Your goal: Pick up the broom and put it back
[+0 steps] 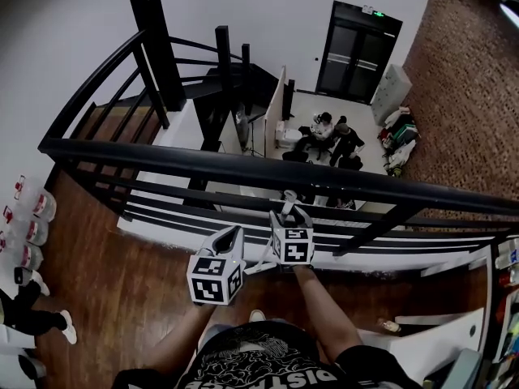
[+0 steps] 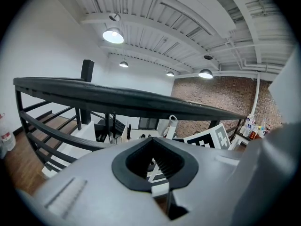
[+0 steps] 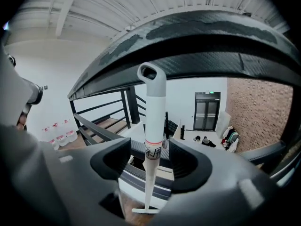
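The broom [image 1: 287,204] has a white handle with a loop at its top, and it stands upright against the black railing [image 1: 243,168]. In the right gripper view the broom handle [image 3: 153,126] rises between the jaws, and its foot rests on the wooden floor below. My right gripper [image 3: 149,150] is open, with its pads on either side of the handle and not pressing it. In the head view the right gripper [image 1: 288,215] is at the rail, and my left gripper [image 1: 235,233] is beside it to the left. The left gripper [image 2: 153,141] is shut on nothing and points at the railing [image 2: 117,98].
Beyond the railing [image 3: 211,46] the floor drops to a lower level, where people [image 1: 332,136] sit near a dark double door [image 1: 357,51]. A staircase [image 1: 122,120] descends at the left. Water jugs [image 1: 32,213] line the left wall and shelves [image 1: 504,270] stand at the right.
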{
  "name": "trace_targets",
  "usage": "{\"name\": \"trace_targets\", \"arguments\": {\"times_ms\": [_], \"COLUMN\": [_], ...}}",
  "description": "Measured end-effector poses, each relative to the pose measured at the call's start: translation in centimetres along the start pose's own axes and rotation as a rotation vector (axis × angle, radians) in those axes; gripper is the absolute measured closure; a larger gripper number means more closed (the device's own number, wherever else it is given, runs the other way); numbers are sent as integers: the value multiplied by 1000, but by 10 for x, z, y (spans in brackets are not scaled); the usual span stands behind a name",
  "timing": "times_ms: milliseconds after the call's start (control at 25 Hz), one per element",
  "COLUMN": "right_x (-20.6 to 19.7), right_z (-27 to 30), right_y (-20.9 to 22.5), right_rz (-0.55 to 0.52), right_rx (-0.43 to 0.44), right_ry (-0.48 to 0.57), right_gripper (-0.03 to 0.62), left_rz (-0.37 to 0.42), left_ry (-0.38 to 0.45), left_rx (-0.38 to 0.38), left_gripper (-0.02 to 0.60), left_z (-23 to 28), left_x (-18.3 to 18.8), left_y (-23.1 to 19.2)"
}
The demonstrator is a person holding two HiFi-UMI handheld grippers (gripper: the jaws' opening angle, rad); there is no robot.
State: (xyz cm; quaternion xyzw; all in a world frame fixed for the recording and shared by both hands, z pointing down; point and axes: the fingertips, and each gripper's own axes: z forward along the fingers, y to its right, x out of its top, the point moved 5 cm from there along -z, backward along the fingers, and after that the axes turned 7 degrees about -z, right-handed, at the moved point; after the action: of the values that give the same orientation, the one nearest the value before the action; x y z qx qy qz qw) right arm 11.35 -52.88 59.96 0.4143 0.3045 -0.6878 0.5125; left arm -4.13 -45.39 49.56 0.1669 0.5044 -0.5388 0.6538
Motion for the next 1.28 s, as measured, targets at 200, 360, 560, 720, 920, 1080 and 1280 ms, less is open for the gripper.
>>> {"name": "trace_targets", "arguments": {"times_ms": [200,360,560,720,920,1080,1280], "right_x": [1,1,3,4,3,6,13], "right_z": [-10,-21,-44,-77,-116,-150,-192], "right_y": [-5,-10,-21,-34,-61,-85,-117], "right_rz": [-5,-9,-12,-10,-14,-16,-34], "right_rx": [-4,-10,-25,-42,-53,-47,-34], "right_ry": [9,20,35,60,74,112,179], "right_gripper": [370,370,370,370,414,461,499], "left_rz": [3,8,13,29,33,37,46], "left_ry": [5,17,29,35,42,51,69], "left_rx": [-9,-20,-32,-49,-63,-72,-83], "left_gripper": [577,577,577,577,577,577,577], "left_z": [-7,-17,-38,-66,-100,-127,-159], "left_x": [-2,-4,-8,-14,-22,-31,-46], "left_y": [2,5,9,21,23,25,29]}}
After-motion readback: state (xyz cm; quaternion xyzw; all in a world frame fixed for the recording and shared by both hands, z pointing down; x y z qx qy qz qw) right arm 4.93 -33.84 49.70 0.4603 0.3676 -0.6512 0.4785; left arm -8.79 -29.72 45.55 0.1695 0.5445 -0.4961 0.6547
